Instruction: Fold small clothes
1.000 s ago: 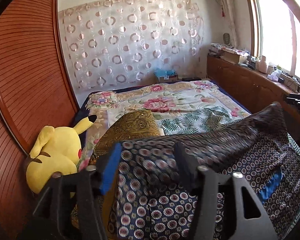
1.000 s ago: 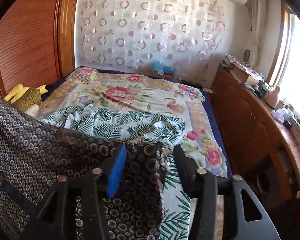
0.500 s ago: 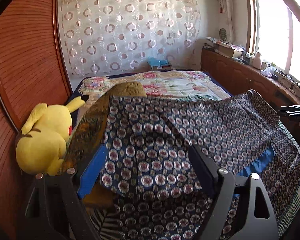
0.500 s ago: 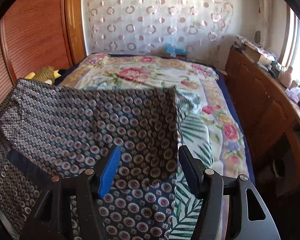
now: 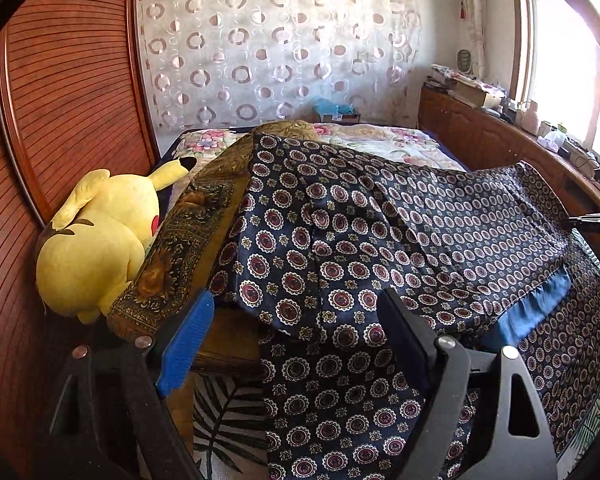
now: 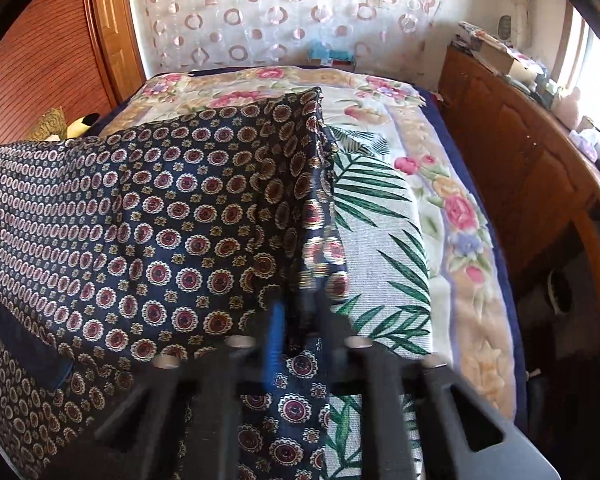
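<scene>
Pinching the cloth (image 6: 188, 216) edge, my right gripper (image 6: 300, 312) just clamped; left gripper (image 5: 292, 332) gaped wide over it.

A bed (image 6: 476, 240) with a floral cover fills the middle of both views. On it lie a palm-leaf cloth (image 6: 384, 240) at centre right, a navy medallion-print garment (image 5: 340, 248) across the lower frame, a gold patterned cushion (image 5: 180, 248) and a yellow plush toy (image 5: 96, 240) at left.

yellow plush (image 5: 100, 240) against the wood wall (image 5: 60, 120), gold cushion (image 5: 188, 232) beside it, floral bedspread (image 6: 460, 216), circle-print curtain (image 5: 268, 48), cluttered sideboard (image 6: 520, 152)
</scene>
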